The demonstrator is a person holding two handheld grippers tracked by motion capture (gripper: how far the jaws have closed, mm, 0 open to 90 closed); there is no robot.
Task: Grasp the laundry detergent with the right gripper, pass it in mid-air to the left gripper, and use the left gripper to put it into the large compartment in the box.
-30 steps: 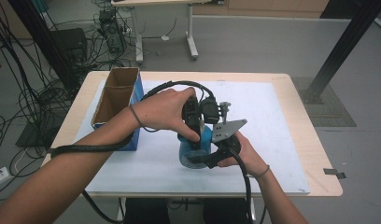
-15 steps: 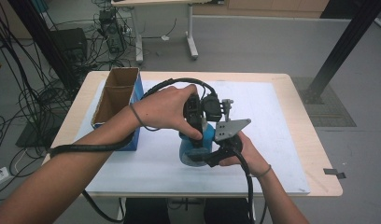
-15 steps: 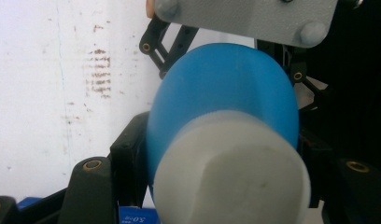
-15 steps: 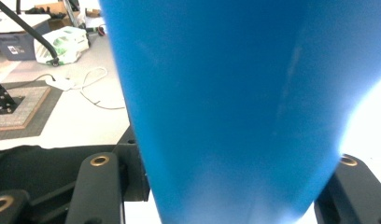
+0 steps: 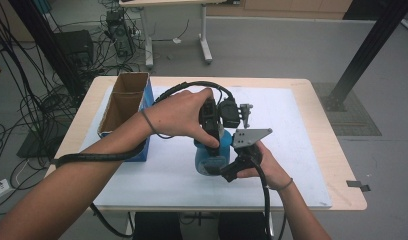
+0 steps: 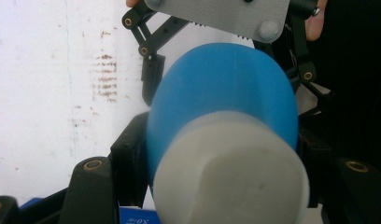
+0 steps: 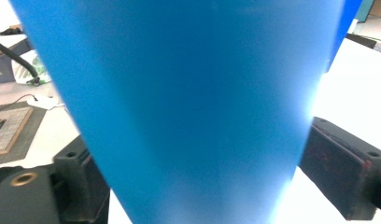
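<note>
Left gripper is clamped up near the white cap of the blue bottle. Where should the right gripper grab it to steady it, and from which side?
Take the blue bottle low on its wide body, below the left gripper, coming in level from the person's side. The right gripper already straddles that part, its jaws having just opened. The walls there look smooth and broad, so a flat, square squeeze probably holds best; the white cap is taken.

The bottle (image 5: 210,159) stands mid-table (image 5: 317,125) on the sheet (image 5: 292,150) — open box (image 5: 123,107) left of it, near the table's left edge
</note>
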